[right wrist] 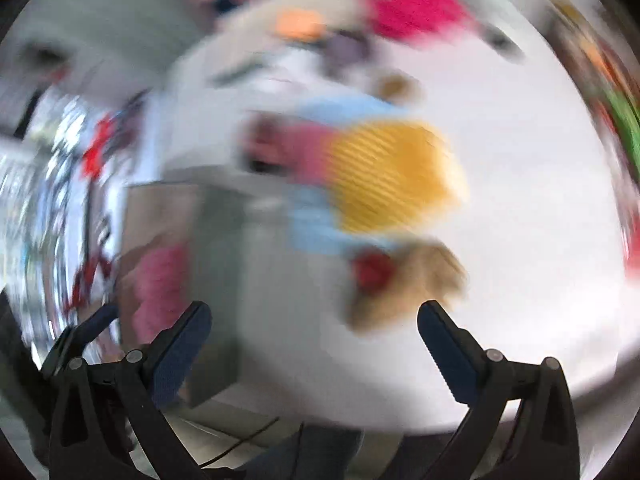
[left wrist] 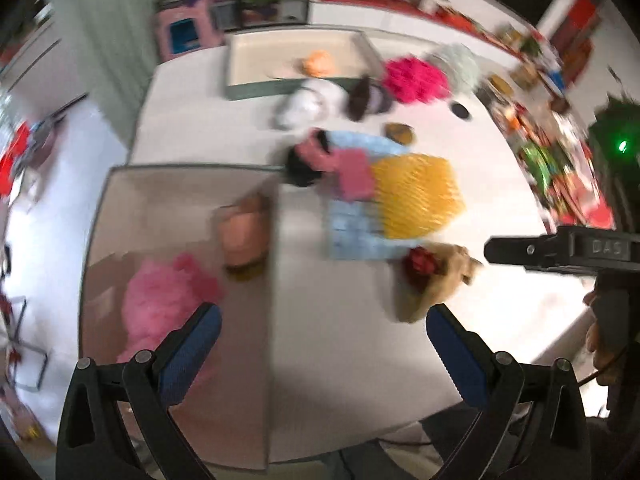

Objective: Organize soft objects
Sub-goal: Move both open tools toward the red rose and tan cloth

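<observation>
Left gripper [left wrist: 323,322]: both blue-padded fingers spread wide at the bottom of the left wrist view, nothing between them, over the seam where the near box meets the bare table.
Right gripper [right wrist: 314,318]: jaws as far apart as they go, empty, at the bottom of the heavily blurred right wrist view; its black body also shows at the right edge of the left wrist view.
Table [left wrist: 340,360]: white top filling the middle of both views.
Near box [left wrist: 140,216]: large brown tray at lower left of the left wrist view, holding two soft things.
Far box [left wrist: 280,56]: pale tray at upper centre, with an orange soft piece [left wrist: 318,62] at its right side.
Blue cloth [left wrist: 352,232]: flat at centre, partly under the yellow cloth.
Yellow cloth [left wrist: 416,196]: ribbed, lying on the blue cloth, right of centre.
Pink fluffy toy [left wrist: 160,300]: inside the near box, lower left, just above the left finger.
Magenta pompom [left wrist: 414,78]: upper right, beside the far box.
Tan plush [left wrist: 436,280]: on the table below the cloths, with a red part on its left; just above the right finger.
Peach toy [left wrist: 242,232]: inside the near box against its right wall.
Pink cloth [left wrist: 352,174]: small, overlapping the left edge of the yellow cloth.
</observation>
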Demonstrator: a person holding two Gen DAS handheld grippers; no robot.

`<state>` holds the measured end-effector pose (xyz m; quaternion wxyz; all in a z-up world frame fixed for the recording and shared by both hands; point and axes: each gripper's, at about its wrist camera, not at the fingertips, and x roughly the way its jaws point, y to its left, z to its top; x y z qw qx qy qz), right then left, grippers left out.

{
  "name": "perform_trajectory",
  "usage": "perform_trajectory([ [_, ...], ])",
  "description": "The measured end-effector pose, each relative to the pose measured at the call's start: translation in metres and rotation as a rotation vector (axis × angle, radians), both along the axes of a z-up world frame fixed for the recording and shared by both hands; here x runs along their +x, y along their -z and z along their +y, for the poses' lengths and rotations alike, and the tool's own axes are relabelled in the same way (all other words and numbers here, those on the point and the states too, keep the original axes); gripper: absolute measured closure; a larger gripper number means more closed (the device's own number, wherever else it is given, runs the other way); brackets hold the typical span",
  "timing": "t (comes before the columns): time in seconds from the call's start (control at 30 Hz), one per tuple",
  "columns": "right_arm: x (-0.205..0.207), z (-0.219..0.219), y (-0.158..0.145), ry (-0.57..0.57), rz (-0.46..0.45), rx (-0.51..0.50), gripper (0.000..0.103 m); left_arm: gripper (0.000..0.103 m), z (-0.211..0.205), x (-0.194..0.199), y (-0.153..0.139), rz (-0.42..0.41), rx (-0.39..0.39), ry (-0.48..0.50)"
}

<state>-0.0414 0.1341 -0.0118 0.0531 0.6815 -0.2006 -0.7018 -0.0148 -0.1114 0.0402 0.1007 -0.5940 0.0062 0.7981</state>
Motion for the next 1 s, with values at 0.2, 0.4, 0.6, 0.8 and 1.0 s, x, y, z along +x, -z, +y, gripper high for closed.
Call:
perform_trajectory([
  [0.2,0.030,0.061,0.032,0.151,-0.170,0.041,0.000,0.000,0.032,-0.012,0.009,-0.078,-0.028,0.040],
  [0.4,0.045,0.092,0.032,0.219,-0.227,-0.001,0.000,0.000,0.048,-0.017,0.022,-0.140,-0.028,0.039],
  [0.6,0.053,0.104,0.027,0.217,-0.212,0.006,0.000,0.000,0.062,-0.018,0.033,-0.196,-0.003,0.031],
  [0.8,0.073,0.121,0.046,0.261,-0.256,-0.026,0.000,0.000,0.079,-0.014,0.070,-0.327,-0.006,0.044],
  [1.0,0.086,0.135,0.057,0.270,-0.291,-0.034,0.000,0.000,0.124,-0.020,0.087,-0.266,-0.102,0.108],
])
